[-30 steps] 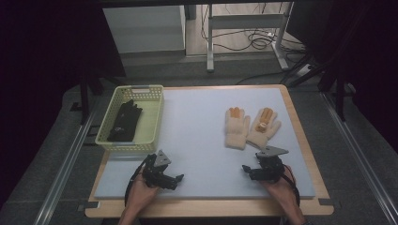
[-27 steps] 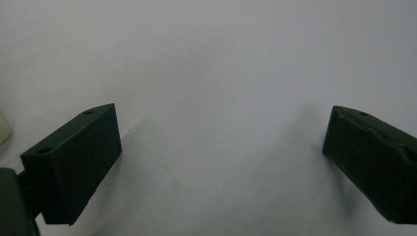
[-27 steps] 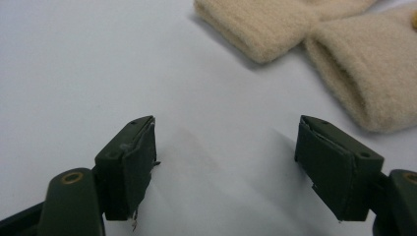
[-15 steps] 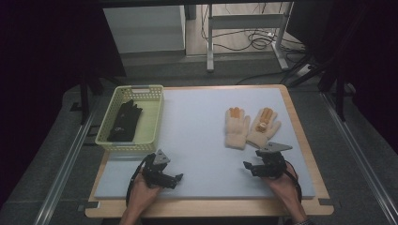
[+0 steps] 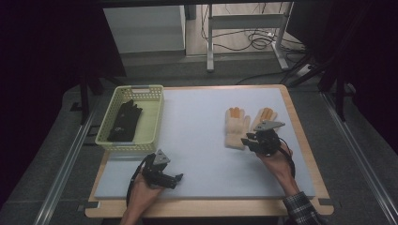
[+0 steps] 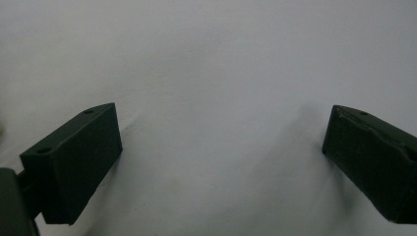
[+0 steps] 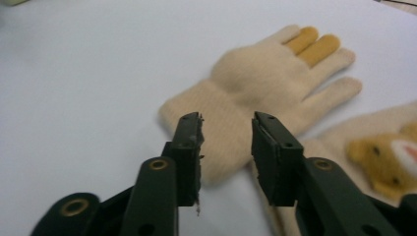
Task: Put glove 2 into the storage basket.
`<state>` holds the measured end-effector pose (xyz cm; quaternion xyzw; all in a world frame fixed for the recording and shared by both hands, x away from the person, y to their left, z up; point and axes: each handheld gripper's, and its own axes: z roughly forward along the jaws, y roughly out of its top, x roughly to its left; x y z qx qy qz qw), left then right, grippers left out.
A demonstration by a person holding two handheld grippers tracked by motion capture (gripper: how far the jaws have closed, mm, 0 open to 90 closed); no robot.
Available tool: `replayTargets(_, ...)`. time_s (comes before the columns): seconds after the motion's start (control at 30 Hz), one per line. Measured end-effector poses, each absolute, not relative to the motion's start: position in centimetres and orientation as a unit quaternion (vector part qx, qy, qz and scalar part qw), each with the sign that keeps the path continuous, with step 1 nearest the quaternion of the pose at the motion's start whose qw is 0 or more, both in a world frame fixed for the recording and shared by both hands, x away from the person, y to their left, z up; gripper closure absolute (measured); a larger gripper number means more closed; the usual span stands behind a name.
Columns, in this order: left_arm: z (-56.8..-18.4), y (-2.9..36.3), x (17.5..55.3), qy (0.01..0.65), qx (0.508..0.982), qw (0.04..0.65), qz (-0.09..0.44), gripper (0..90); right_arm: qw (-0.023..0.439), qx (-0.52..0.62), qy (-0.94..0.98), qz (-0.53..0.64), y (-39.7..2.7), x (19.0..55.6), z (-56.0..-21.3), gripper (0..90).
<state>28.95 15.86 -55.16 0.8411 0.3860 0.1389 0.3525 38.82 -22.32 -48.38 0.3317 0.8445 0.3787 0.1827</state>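
Note:
Two cream knit gloves lie side by side on the right of the pale blue mat: one point(image 5: 236, 125) point(image 7: 260, 78) with two orange fingertips, the other point(image 5: 264, 116) point(image 7: 378, 147) bearing a small bear face. My right gripper point(image 5: 248, 140) point(image 7: 226, 123) hovers at the cuff of the left cream glove. Its jaws have just been closing and stand a narrow gap apart; the cuff shows beyond the gap and the pads are not pressing it. My left gripper point(image 5: 176, 179) point(image 6: 221, 118) rests low over bare mat near the front left, jaws wide open with nothing between them.
A yellow mesh basket point(image 5: 157, 112) stands at the left edge of the mat with a pair of black gloves point(image 5: 124, 121) inside. The wooden table rim point(image 5: 300, 136) runs close to the right of the cream gloves. Cables and a metal frame lie on the floor behind.
My right gripper has moved away from the front edge up to the cream gloves, and its jaws have narrowed. The left gripper has stayed where it was.

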Motion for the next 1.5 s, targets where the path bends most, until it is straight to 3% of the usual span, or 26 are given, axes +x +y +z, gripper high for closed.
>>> replayTargets(0.1, -55.2, 15.9, 29.0, 0.386, 0.841, 0.353, 0.139, 1.6, 0.180, 0.335, 0.847, 0.372, -21.8, 40.4, -48.4, 62.6)
replayTargets(0.37, -55.2, 15.9, 29.0, 0.386, 0.841, 0.353, 0.139, 1.6, 0.181, 0.330, 0.850, 0.367, -20.3, 44.6, -49.3, 29.1)
replayTargets(0.57, -55.2, 15.9, 28.9, 0.386, 0.841, 0.353, 0.139, 1.6, 0.179, 0.323, 0.861, 0.349, -18.8, 46.7, -50.8, 20.5)
replayTargets(0.67, -55.2, 15.9, 28.9, 0.386, 0.841, 0.353, 0.139, 1.7, 0.166, 0.333, 0.865, 0.338, -18.5, 47.7, -51.8, 20.6)
replayTargets(0.8, -55.2, 15.9, 29.0, 0.386, 0.841, 0.353, 0.139, 1.6, 0.134, 0.345, 0.865, 0.339, -18.4, 48.0, -52.1, 39.8)
replayTargets(0.97, -55.2, 15.9, 28.9, 0.386, 0.841, 0.353, 0.139, 1.7, 0.136, 0.351, 0.865, 0.332, -18.0, 47.3, -51.7, 53.1)
replayTargets(1.2, -55.2, 15.9, 29.0, 0.386, 0.841, 0.353, 0.138, 1.7, 0.143, 0.333, 0.859, 0.361, -17.1, 44.7, -49.2, 53.5)
replayTargets(1.33, -55.2, 15.9, 28.9, 0.387, 0.841, 0.353, 0.139, 1.7, 0.117, 0.322, 0.857, 0.385, -15.5, 42.3, -47.9, 51.3)
replayTargets(1.5, -55.2, 15.9, 28.9, 0.386, 0.841, 0.353, 0.139, 1.7, 0.090, 0.307, 0.870, 0.375, -12.8, 39.7, -49.5, 42.3)
